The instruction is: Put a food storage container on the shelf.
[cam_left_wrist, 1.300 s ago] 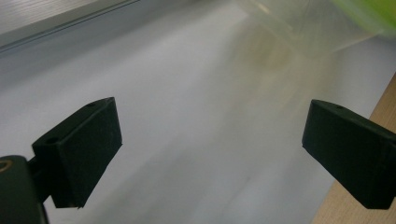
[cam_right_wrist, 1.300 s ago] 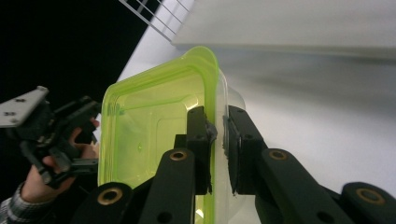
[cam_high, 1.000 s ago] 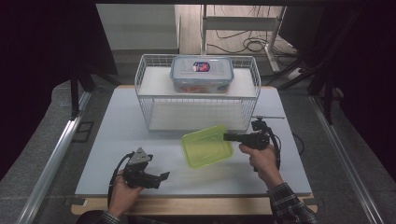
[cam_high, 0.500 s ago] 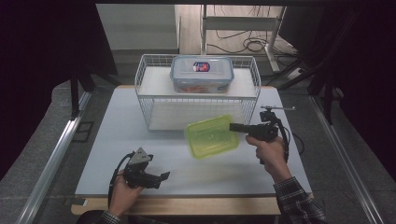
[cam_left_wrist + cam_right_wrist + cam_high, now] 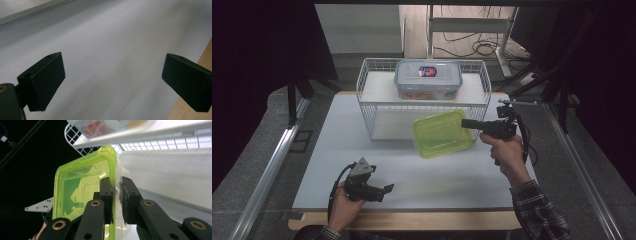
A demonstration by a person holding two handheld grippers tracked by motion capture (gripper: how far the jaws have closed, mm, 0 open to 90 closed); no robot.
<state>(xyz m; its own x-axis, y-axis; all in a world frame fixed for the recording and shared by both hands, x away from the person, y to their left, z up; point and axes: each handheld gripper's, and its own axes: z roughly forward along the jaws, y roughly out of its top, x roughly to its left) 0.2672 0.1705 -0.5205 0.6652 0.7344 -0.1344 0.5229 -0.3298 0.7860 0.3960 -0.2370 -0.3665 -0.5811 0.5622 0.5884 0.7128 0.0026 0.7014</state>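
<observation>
The right gripper [image 5: 465,123] is clamped on the rim of a green-lidded plastic food container [image 5: 442,133], holding it in the air in front of the white wire shelf rack [image 5: 371,102] at about the level of the lower tier. In the right gripper view the jaws pinch one edge, one pad on the lime lid [image 5: 82,187] and the other on the clear tub wall beneath it. The tub looks empty, so I would judge it light but stiff, with smooth plastic that could slide or swing when held by one edge only; the rim is the sensible place to hold it, as deep onto the lip as the pads allow.

The left gripper [image 5: 384,190] rests low over the white table [image 5: 327,145] near the front edge, jaws wide apart with nothing between them.

On the rack's top shelf sits a clear lidded storage box [image 5: 428,80] with a red and blue label, too small to read.
</observation>
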